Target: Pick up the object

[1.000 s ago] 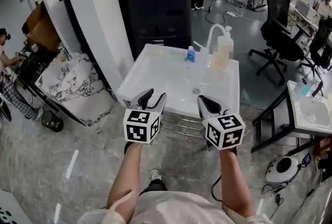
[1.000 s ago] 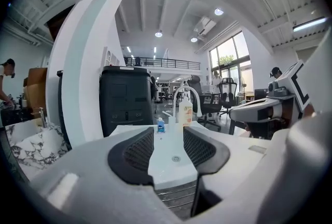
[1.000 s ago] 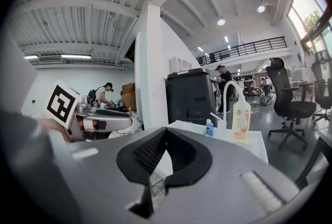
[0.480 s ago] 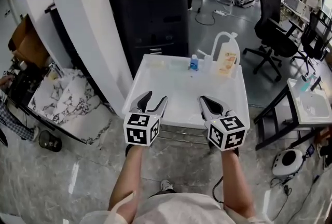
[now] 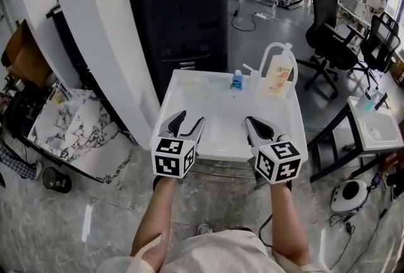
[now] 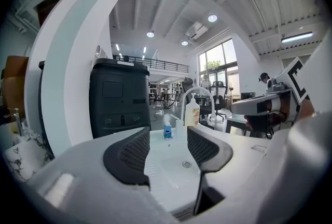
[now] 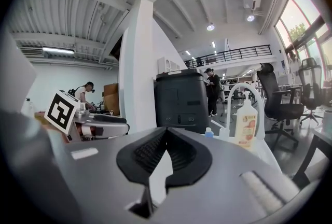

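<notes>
Position: we stand at the near rim of a white rectangular moulded basin (image 5: 214, 107), with both grippers held over its near edge. A tall black cabinet (image 5: 180, 19) stands behind it.

Left gripper (image 5: 189, 120): jaws spread wide with nothing between them. Its own view looks through the gap across the bare basin floor.
Right gripper (image 5: 254, 123): jaws pressed together at the tips, pinching nothing.

Object: the task does not say which. The candidates stand at the far rim, well apart from both grippers. One is a small blue plastic bottle (image 5: 237, 80), upright. Near it on the right is a tall pale pump bottle with an orange label (image 5: 278, 76), under an arched white tube (image 5: 270, 49). We judge the blue bottle the likelier target, because the left gripper view frames it between the spread jaws.

Risks from here:
- Crowding. With jaws this wide, the outer one could clip the pump bottle or the tube on the way in.
- Tipping. The blue bottle looks light and the basin slick. If one pad touches first, the bottle may topple or skate to the back rim.
- Reach. A low approach across the basin could catch the near rim.
- The right gripper would only shove the bottle unless its jaws part first.
- Taking the wrong item.
</notes>
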The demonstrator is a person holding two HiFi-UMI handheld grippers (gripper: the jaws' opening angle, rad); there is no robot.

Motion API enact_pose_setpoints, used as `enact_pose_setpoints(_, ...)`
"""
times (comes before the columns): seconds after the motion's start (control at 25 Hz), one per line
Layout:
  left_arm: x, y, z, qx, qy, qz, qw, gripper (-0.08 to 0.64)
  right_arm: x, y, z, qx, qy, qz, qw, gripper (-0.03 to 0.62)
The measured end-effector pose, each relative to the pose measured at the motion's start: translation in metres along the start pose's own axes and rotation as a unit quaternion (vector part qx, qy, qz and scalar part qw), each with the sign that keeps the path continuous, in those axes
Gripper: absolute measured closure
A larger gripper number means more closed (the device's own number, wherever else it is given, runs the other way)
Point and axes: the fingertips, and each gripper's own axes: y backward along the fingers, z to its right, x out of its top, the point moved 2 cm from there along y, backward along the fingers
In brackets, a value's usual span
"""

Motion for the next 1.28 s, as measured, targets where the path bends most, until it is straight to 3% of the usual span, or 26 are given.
enact_pose_setpoints(0.64, -0.004, -0.053, -0.021, -0.009, -0.012, -0.012, 0.9998, 0.328, 0.003, -0.048, 0.030, -0.004, -0.004, 0.009, 1.000, 0.588)
enact_pose_setpoints(1.28, 0.023, -0.190, -0.055, 0.002, -0.018, -0.029, 0.9994, 0.328, 0.031, -0.159, 0.136, 0.012, -0.028, 0.013, 0.999, 0.588)
